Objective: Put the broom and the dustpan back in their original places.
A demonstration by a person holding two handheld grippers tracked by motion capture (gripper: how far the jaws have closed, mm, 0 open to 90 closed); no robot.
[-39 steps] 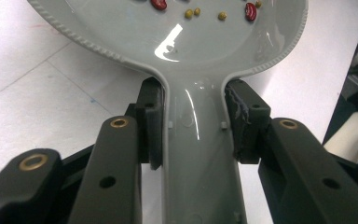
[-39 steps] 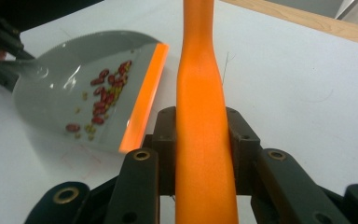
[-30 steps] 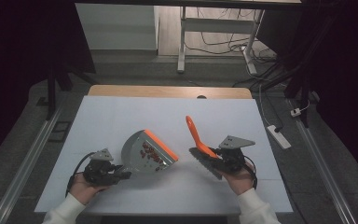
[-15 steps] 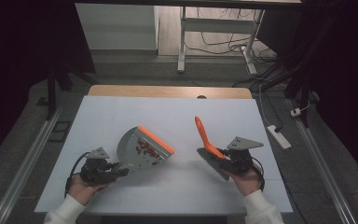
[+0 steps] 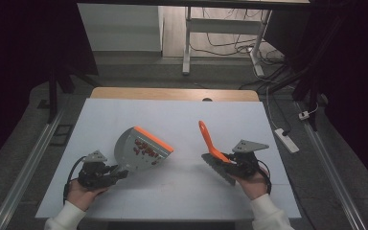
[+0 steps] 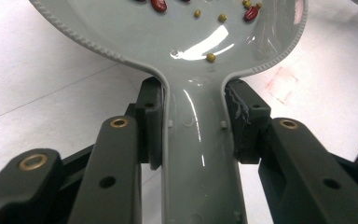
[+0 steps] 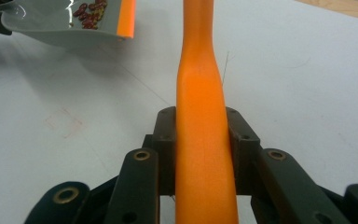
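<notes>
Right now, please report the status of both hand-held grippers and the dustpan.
Left hand-held gripper shut on dustpan handle. Right hand-held gripper shut on orange brush handle. Dustpan tilted, beans inside. Nothing between pan and brush.

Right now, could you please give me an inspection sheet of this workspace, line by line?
Surface: white table, bare wood strip at its far edge; faint reddish marks near the dustpan.
Job's things: grey dustpan with an orange lip, tilted, red beans and small yellowish grains inside; brush with an orange handle, bristles low over the table.
Clutter: nothing seen on the table.
Grippers: left tool shut on the dustpan's handle; right tool shut on the brush handle.
Cables: one trails from each tool; more on the floor beyond the table, with a power strip.
Surroundings: dark room, metal frame legs, floor rails either side.
</notes>
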